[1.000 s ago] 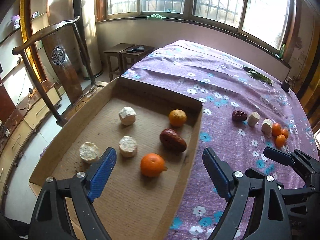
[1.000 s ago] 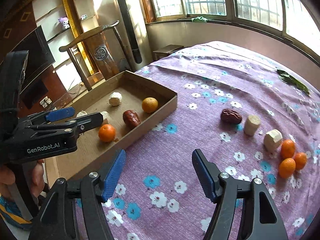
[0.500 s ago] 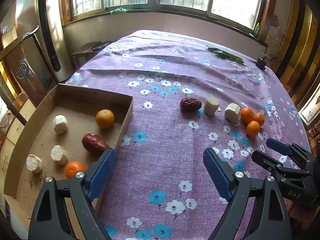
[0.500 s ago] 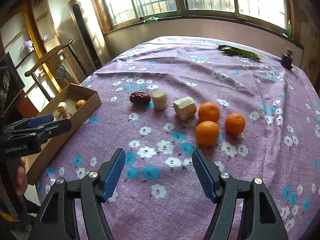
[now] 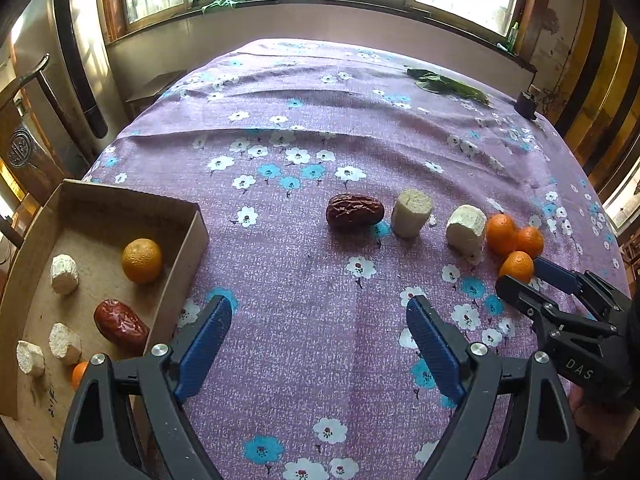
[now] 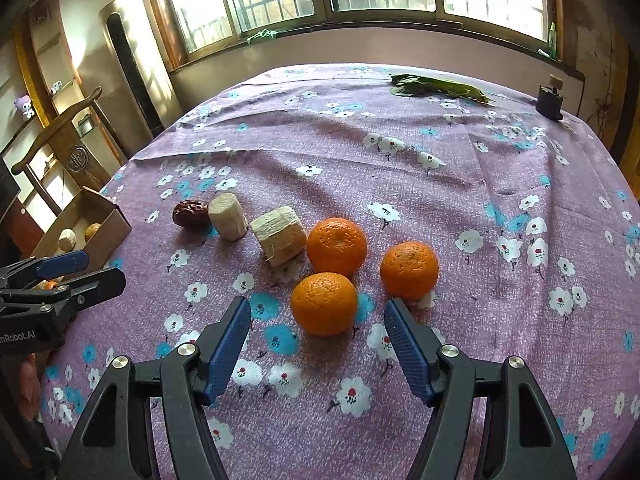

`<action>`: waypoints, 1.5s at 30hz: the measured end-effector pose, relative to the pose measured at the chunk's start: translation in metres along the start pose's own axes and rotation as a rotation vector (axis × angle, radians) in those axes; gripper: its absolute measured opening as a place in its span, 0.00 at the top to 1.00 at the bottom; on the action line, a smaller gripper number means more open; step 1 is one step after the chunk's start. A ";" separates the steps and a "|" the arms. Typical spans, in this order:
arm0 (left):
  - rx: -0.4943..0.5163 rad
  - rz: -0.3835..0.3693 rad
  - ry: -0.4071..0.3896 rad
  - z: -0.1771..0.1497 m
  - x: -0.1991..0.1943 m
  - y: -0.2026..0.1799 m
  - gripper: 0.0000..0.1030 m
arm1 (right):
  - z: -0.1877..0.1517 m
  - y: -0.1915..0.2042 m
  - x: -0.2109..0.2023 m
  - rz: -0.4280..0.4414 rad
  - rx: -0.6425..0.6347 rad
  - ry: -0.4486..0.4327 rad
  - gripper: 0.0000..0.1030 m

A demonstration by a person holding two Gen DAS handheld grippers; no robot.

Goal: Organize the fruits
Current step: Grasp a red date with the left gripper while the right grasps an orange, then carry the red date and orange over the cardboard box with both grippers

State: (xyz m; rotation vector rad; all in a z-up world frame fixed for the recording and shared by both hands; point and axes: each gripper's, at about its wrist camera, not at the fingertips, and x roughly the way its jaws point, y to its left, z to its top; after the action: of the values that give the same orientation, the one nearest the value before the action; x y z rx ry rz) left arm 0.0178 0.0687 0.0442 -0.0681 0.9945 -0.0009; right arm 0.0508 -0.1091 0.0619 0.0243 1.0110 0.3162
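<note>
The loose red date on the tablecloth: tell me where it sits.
In the left wrist view the red date lies mid-cloth, at the left end of the row, just left of the pale cylinder and well right of the cardboard box.

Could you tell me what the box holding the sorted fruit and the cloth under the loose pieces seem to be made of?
The box looks like plain brown corrugated cardboard, matte, with a faintly ribbed floor and folded walls. The cloth seems a thin woven fabric, purple with a printed flower pattern, matte; it lies in soft creases.

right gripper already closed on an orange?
No: the right gripper is open, its blue fingers either side of the nearest orange without touching it.
</note>
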 end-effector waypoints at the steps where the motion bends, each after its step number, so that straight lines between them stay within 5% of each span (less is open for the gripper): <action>1: -0.001 0.003 0.004 0.002 0.004 0.000 0.14 | 0.002 0.000 0.003 0.005 0.001 -0.003 0.35; 3: -0.007 0.010 0.010 0.008 0.012 -0.001 0.14 | 0.005 -0.002 0.008 0.004 0.003 -0.004 0.63; 13: 0.015 0.086 -0.018 0.036 0.048 -0.007 0.14 | -0.001 -0.016 0.006 0.089 0.052 -0.010 0.63; 24: 0.008 0.058 -0.005 0.053 0.079 -0.008 0.15 | -0.002 -0.017 0.007 0.112 0.051 -0.004 0.63; 25: 0.010 0.053 -0.010 0.053 0.080 -0.008 0.23 | -0.002 -0.017 0.007 0.113 0.051 -0.004 0.63; 26: 0.022 0.050 -0.026 0.052 0.076 -0.010 0.46 | -0.002 -0.017 0.008 0.113 0.050 -0.004 0.63; 28: 0.036 0.050 -0.029 0.052 0.070 -0.013 0.76 | -0.001 -0.017 0.008 0.110 0.043 -0.006 0.63; 45: 0.004 -0.054 -0.074 -0.013 -0.018 0.003 0.76 | -0.016 0.013 -0.024 0.146 0.025 -0.032 0.63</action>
State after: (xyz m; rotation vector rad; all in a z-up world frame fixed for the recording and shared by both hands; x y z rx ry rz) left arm -0.0030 0.0711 0.0524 -0.0908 0.9185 -0.0495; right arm 0.0224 -0.1056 0.0756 0.1253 0.9833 0.4352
